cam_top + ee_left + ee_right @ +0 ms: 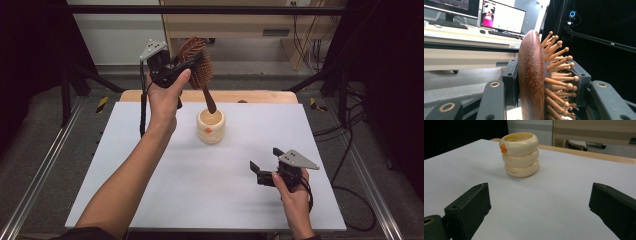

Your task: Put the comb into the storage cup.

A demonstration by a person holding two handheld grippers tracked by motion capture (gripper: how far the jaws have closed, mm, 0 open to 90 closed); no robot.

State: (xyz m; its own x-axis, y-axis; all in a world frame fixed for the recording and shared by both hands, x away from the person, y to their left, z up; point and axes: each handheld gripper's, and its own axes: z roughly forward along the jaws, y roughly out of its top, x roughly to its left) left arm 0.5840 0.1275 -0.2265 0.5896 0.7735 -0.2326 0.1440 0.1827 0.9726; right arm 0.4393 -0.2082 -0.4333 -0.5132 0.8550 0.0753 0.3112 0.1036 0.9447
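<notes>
My left gripper (176,67) is clamped on the head of a dark brown wooden paddle hairbrush with pale wooden pins (196,61), held up off the table above the far edge, left of centre. In the left gripper view one jaw pad sits on the smooth back of the brush (531,80), the other presses into the pin side. Grip looks solid, though pins make a poor pad surface.

Brush hangs handle-down, tilted. The handle tip sits right at the mouth of the cream ribbed cup made of three stacked rings with a small orange mark (210,126). Can't tell from the high view whether the tip is inside the rim or just above or behind it.

The cup stands upright on the white table top (210,195), near the far edge, about centre. In the right gripper view the cup (519,155) stands clear, nothing touching it.

My right gripper (267,167) rests near the right front corner, jaws spread wide, nothing between them (536,205), well apart from the cup.

Step in hand, as I read it: drop the brush handle-first into the cup.

Next move: straighten the brush toward upright, centre the handle over the opening, lower until it bottoms out, then open. Risk: the light cup may tip under an off-centre, top-heavy brush. I could steady the cup with the right gripper.
</notes>
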